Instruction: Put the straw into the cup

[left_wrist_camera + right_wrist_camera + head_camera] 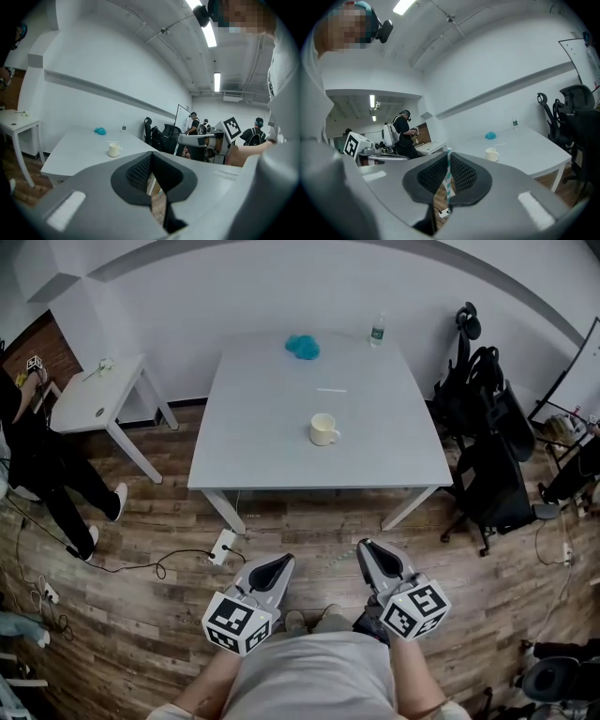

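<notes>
A cream cup (323,429) stands near the middle of the white table (244,446), also seen in the left gripper view (114,150) and the right gripper view (491,153). A white straw (331,390) lies flat on the table beyond the cup. Both grippers hang close to the person's body, over the wooden floor and short of the table's front edge. My right gripper (367,547) (447,174) is shut on a teal-and-white striped straw (448,161) that stands upright between its pads. My left gripper (279,562) (151,170) is shut with nothing in it.
A blue cloth (303,346) and a water bottle (377,330) sit at the table's far edge. Black office chairs (487,456) crowd the right side. A small white side table (98,399) and a person (37,465) are at the left. A power strip (223,545) lies on the floor.
</notes>
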Motion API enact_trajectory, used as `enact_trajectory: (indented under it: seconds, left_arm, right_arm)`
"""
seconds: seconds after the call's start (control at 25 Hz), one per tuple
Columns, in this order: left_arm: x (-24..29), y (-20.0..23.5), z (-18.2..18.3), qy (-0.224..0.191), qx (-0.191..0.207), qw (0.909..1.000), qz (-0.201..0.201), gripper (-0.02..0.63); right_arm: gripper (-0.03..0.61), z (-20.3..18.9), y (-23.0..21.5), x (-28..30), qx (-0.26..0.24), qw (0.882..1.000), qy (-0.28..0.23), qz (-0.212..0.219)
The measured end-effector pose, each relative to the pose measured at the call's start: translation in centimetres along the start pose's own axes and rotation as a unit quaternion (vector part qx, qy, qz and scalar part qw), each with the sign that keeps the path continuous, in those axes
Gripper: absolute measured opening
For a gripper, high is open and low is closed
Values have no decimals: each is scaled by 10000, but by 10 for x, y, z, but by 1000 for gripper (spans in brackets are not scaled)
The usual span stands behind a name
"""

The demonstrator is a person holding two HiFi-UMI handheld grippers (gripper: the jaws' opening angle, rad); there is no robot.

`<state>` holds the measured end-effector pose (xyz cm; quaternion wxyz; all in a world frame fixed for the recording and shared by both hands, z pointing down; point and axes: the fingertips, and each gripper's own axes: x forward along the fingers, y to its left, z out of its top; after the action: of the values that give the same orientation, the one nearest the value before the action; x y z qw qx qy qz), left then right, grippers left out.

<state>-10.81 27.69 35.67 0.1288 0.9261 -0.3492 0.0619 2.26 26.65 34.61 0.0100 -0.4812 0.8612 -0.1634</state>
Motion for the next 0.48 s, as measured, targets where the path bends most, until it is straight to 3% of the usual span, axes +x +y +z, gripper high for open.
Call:
enact_trajectory:
  seconds: [0.48]
  left_arm:
    - [14, 33, 5, -61, -41, 10000, -12, 18]
  right_arm:
    - [26, 1, -5, 33, 7, 10000, -30, 15]
